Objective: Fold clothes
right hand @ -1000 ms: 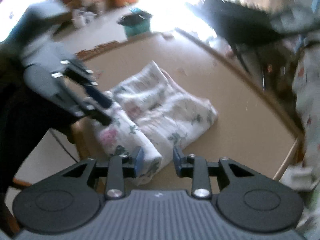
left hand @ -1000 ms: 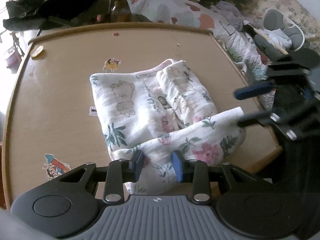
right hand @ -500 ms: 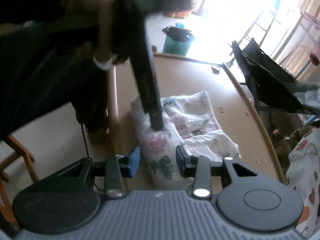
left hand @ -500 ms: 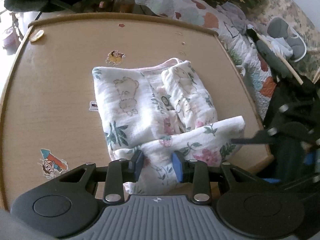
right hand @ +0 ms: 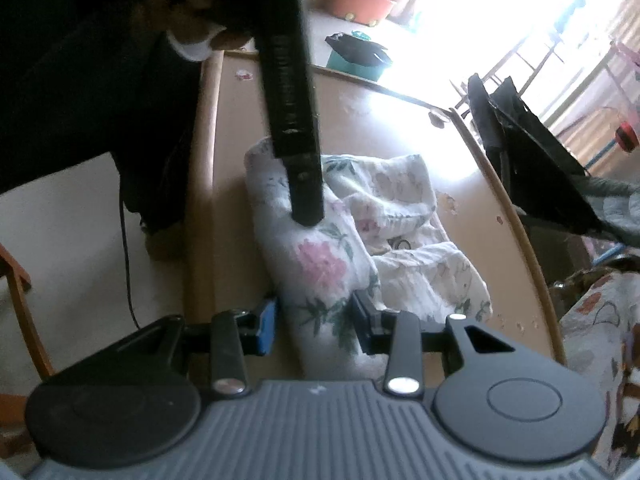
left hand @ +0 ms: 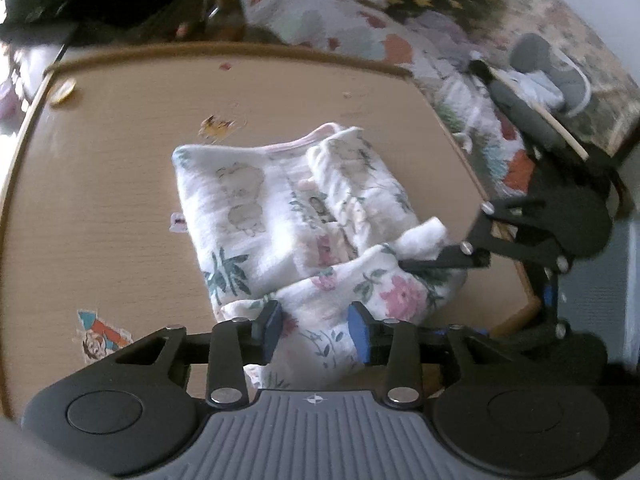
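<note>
- The garment (left hand: 288, 216) is white crinkled cloth printed with pale bears, green leaves and pink flowers, pink trim along one edge; it lies partly folded in the middle of the wooden table (left hand: 112, 184), its near part rolled into a thick floral band.
- Left wrist view, left to right: a cartoon sticker (left hand: 100, 336) at lower left, the left gripper (left hand: 316, 330) at bottom centre, the right gripper (left hand: 404, 258) entering from the right edge.
- The left gripper's jaws have just been opening; they stand partly apart astride the floral band, and whether the pads still press it is unclear.
- Right wrist view: the right gripper (right hand: 314, 320) also stands partly apart around the band's end; grip uncertain.
- Only this view shows the person's hand (right hand: 200, 36) at upper left and a bright window at upper right.
- Only the left view shows patterned bedding (left hand: 320, 16) along the top.
</note>
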